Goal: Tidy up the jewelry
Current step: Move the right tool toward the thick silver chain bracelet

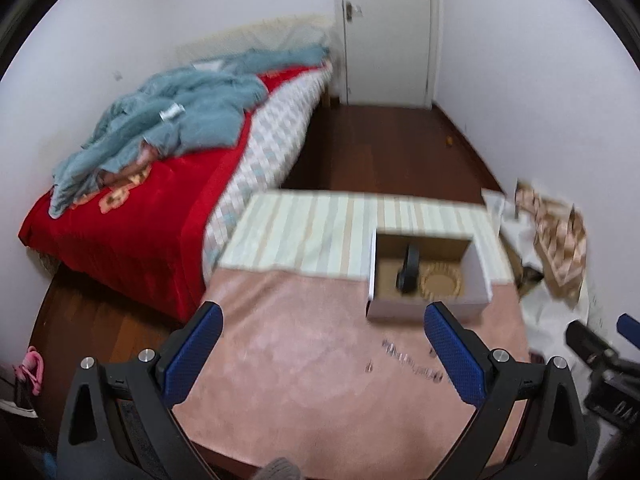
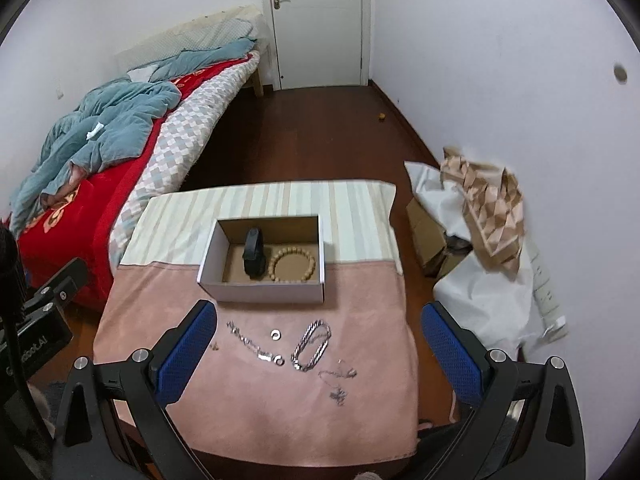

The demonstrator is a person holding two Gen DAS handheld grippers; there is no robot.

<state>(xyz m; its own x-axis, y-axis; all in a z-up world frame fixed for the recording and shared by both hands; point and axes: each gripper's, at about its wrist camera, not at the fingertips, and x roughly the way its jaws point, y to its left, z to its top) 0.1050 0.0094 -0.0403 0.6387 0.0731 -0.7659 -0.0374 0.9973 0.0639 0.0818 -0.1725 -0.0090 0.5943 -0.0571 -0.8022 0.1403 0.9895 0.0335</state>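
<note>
A white cardboard box (image 2: 262, 292) stands on the cloth-covered table (image 2: 248, 408). It holds a black watch (image 2: 255, 254) and a wooden bead bracelet (image 2: 293, 265). In front of it lie a thin silver bracelet (image 2: 250, 342), two small rings (image 2: 275, 334), a thick silver chain (image 2: 312, 345) and a fine necklace (image 2: 338, 382). My right gripper (image 2: 320, 356) is open and empty above the jewelry. My left gripper (image 1: 324, 354) is open and empty over the pink cloth, left of the box (image 1: 428, 308); the silver bracelet (image 1: 412, 362) shows blurred.
A bed (image 2: 92, 184) with a red cover and blue blanket stands to the left. Cardboard boxes, white wrapping and a patterned paper bag (image 2: 490, 216) stand to the right by the wall. A white door (image 2: 320, 24) is at the far end.
</note>
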